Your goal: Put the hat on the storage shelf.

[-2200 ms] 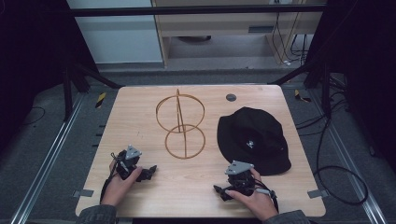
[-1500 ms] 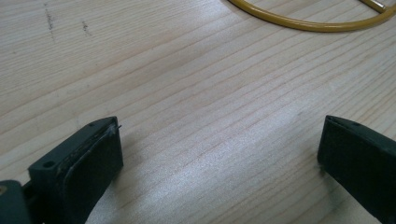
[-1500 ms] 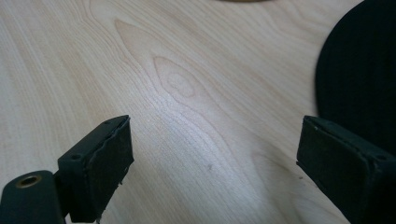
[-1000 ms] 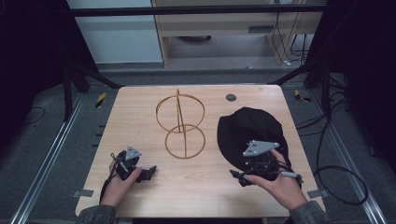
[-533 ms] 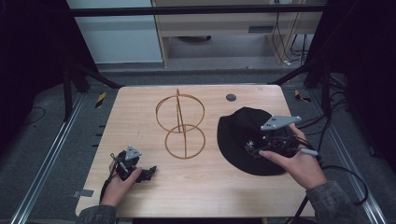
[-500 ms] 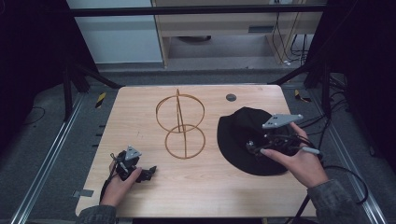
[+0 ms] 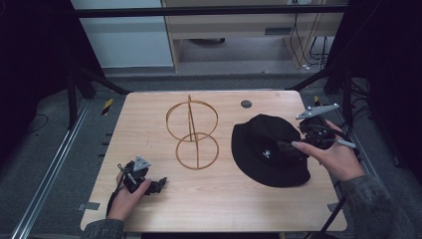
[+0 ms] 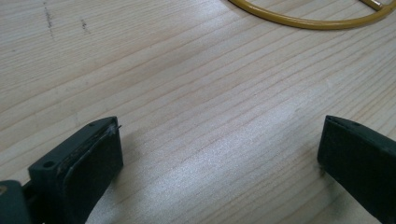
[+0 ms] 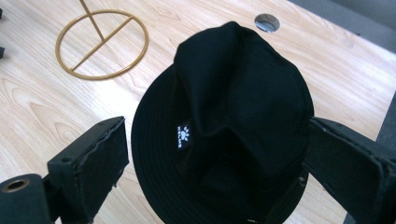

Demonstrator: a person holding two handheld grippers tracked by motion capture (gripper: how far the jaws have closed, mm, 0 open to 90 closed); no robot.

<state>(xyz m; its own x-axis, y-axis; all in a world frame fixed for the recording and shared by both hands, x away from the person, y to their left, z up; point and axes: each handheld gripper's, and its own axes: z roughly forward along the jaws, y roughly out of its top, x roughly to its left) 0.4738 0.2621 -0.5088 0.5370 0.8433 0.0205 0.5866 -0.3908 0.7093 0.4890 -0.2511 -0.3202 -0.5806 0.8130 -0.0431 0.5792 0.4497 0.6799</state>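
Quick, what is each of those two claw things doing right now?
Left gripper: open, holding nothing, low over the bare table.
Right gripper: open, jaws spread above the black hat, not gripping it.

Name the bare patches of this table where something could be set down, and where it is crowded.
Bare wood lies along the near edge of the pale wooden table, between the left tool and the black fabric bucket hat, and left of the gold wire hat stand. The right side is crowded by hat and right tool.
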